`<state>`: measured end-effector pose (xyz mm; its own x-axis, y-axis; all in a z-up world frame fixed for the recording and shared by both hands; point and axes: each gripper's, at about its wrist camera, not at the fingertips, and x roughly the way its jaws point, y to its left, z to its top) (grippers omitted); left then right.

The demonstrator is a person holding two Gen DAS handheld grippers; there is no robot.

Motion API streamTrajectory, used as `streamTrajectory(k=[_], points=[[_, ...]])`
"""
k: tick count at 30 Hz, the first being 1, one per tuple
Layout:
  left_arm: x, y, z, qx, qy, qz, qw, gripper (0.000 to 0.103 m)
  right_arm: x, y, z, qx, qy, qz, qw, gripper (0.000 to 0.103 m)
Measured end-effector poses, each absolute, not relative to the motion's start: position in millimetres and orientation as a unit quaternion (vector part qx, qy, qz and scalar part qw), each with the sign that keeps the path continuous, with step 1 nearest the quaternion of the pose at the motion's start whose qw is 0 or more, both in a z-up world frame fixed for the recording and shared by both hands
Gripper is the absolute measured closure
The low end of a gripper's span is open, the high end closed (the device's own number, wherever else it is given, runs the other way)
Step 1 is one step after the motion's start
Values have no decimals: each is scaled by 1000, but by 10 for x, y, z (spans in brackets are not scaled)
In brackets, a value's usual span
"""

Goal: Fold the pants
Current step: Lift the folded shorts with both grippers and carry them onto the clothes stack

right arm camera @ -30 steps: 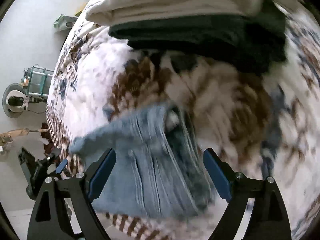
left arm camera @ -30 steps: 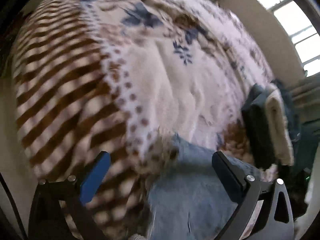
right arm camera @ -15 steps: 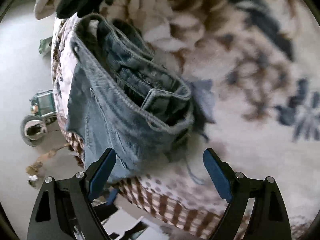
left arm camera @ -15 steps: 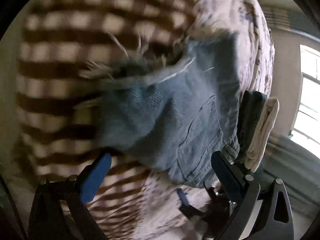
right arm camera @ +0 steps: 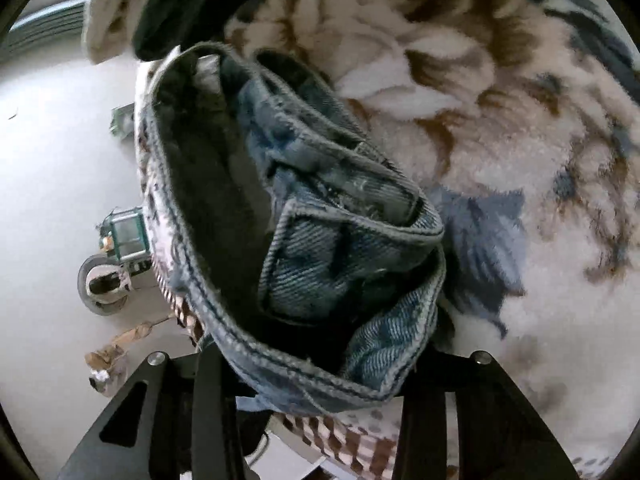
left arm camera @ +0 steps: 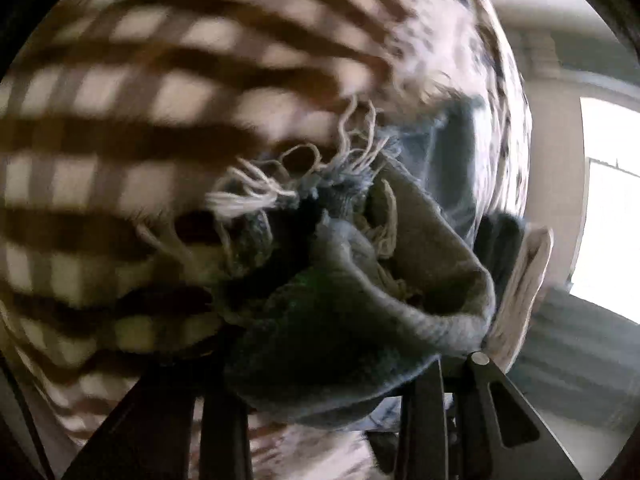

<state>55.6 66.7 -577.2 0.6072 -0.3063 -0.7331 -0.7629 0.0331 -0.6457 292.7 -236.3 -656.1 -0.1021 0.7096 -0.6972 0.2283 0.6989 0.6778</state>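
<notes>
The blue denim pants lie on a fleece blanket. In the right wrist view the waistband end bulges up between my fingers; my right gripper is shut on the waistband. In the left wrist view the frayed hem end of the pants, with white threads, fills the middle. My left gripper is shut on this hem end. The fingertips of both grippers are hidden under the cloth.
The blanket has brown and cream stripes at its edge and a floral part. A stack of folded clothes, dark and cream, lies beyond the pants. Pale floor with a wheeled stand is to the left.
Both grippers were open above the pants one second ago. They have moved down onto the pants' two ends and closed on the cloth.
</notes>
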Motion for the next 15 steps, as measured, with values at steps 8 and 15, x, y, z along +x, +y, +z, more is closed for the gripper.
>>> streamTrajectory(k=[8,15], points=[[716,733,-5733,-640,407,178,627,76,2881,-2227,-6765,333,716,179,586,63],[919,853,-4996,-603,405,134,674,79,2762,-2198,-6122,352,690,178,608,78]])
